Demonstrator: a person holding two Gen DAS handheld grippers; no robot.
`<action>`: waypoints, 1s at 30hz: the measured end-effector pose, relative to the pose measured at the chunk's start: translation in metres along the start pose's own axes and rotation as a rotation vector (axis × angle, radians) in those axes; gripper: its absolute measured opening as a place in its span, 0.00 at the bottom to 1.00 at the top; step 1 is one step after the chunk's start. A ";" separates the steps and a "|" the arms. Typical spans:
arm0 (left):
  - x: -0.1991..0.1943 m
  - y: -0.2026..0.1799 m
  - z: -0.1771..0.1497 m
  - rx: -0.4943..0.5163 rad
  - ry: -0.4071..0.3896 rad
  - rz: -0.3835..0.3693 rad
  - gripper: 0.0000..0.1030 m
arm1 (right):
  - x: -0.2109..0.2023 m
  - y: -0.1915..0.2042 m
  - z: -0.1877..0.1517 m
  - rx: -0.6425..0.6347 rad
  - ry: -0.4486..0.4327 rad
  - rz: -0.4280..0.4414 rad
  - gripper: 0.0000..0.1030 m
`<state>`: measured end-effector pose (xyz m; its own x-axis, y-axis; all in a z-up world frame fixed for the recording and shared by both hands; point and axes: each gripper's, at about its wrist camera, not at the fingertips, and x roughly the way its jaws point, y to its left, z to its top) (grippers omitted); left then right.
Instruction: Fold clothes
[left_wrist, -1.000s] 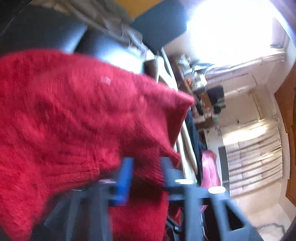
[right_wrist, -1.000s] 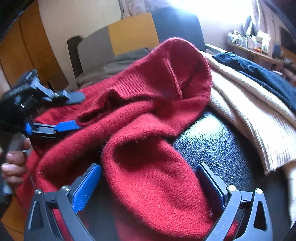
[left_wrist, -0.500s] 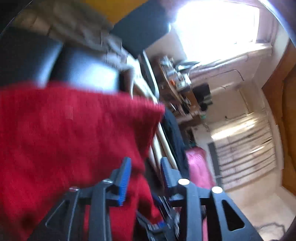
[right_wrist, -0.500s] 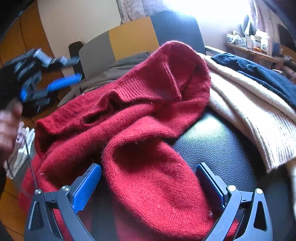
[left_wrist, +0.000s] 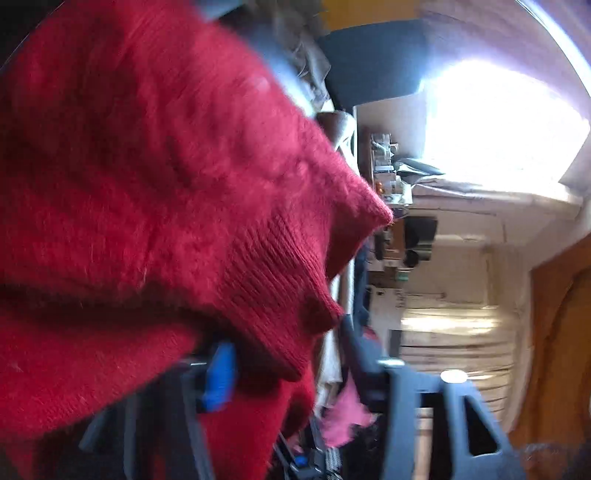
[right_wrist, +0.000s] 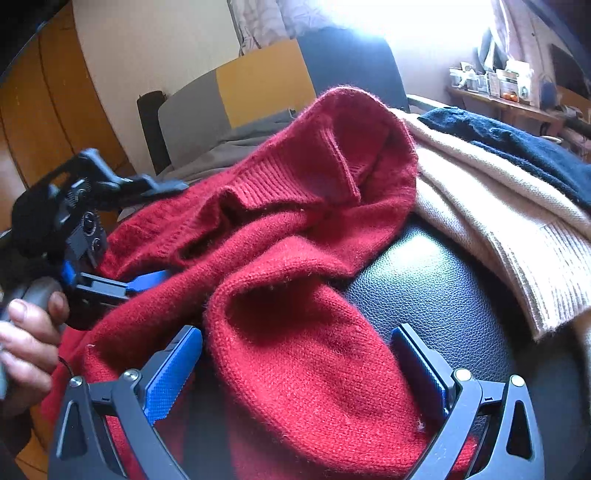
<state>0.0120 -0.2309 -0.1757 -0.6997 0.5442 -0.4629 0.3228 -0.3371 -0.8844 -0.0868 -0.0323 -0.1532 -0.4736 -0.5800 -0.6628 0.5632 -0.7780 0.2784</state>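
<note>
red sweater (right_wrist: 295, 258) crowds beige knit (right_wrist: 498, 221) + navy garment (right_wrist: 517, 144) (on black seat (right_wrist: 424, 273)); left gripper (right_wrist: 147, 236) jaws pinching sweater, right gripper (right_wrist: 295, 365) jaws spread.

The sweater (right_wrist: 295, 258) is deep red knit, ribbed along its edges. It lies on a black pebbled leather seat (right_wrist: 424, 280). Beside it are a cream ribbed knit (right_wrist: 517, 236) and a navy garment (right_wrist: 517, 147). Both tongs are black with blue pads (right_wrist: 170, 373).
</note>
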 end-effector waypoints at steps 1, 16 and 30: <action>-0.003 -0.008 0.001 0.051 -0.027 0.023 0.06 | 0.001 -0.001 0.001 0.000 0.000 0.001 1.00; -0.056 -0.094 0.191 0.356 -0.350 0.219 0.05 | 0.000 0.001 -0.002 -0.010 0.003 -0.011 1.00; -0.096 -0.068 0.156 0.425 -0.205 0.254 0.28 | 0.005 0.002 0.001 -0.033 0.013 -0.037 1.00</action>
<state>-0.0424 -0.3798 -0.0617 -0.7566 0.2582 -0.6007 0.2416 -0.7433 -0.6238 -0.0885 -0.0371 -0.1558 -0.4853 -0.5479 -0.6814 0.5680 -0.7900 0.2307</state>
